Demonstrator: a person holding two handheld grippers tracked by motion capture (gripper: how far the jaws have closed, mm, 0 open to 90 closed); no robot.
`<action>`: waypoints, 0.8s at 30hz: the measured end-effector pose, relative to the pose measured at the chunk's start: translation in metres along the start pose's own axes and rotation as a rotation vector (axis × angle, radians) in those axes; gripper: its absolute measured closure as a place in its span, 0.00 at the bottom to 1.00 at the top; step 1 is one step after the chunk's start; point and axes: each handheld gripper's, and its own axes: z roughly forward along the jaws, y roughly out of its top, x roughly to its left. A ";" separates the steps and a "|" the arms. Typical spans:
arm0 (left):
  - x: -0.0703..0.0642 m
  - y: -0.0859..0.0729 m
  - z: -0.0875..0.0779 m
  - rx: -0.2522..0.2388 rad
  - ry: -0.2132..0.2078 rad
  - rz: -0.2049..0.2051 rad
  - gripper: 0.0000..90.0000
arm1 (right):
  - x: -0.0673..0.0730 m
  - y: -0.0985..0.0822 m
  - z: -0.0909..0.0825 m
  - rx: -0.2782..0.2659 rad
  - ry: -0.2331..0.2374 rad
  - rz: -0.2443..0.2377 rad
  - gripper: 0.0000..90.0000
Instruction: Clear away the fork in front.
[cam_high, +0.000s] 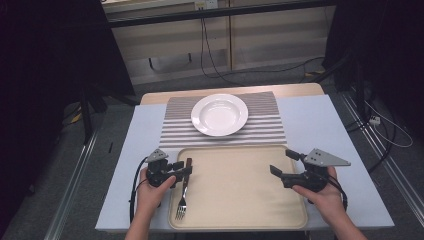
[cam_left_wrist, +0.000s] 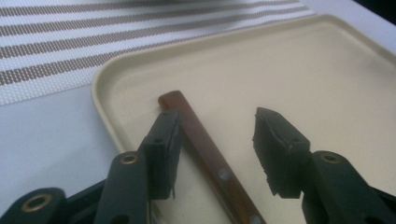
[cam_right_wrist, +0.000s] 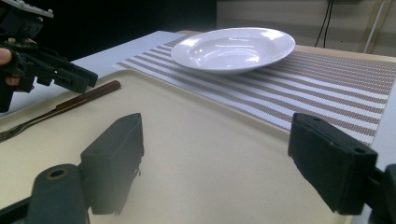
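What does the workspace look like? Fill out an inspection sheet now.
Surface: table under a pale cover, striped placemat at the far side.
Job's things: fork lies flat at the beige tray's left edge; white plate on the placemat.
Clutter: nothing seen.
Grippers: left gripper open, straddling the fork's wooden handle; right gripper open over the tray, holding nothing.
Cables: wall cables; more on the floor.
Surroundings: dark curtains, beige wall.

Fork (cam_high: 182, 192): glossy brown wood-look handle with metal rivets, shiny metal tines. Tray (cam_high: 240, 210): smooth matt beige plastic. Plate (cam_high: 219, 114): glossy white, ceramic by the look. Placemat (cam_high: 267, 127): coarse woven striped fabric. Gripper pads (cam_left_wrist: 275, 149): matt black rubbery.
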 end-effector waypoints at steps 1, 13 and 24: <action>0.000 0.001 -0.001 -0.005 -0.002 0.001 0.55 | 0.000 0.000 0.000 0.001 0.000 0.002 0.20; -0.001 0.007 -0.025 -0.078 -0.004 0.019 0.34 | 0.002 0.000 -0.009 0.003 -0.008 0.009 0.20; -0.002 0.004 -0.047 -0.091 0.011 0.058 0.26 | 0.001 -0.004 -0.018 0.031 -0.006 0.004 0.20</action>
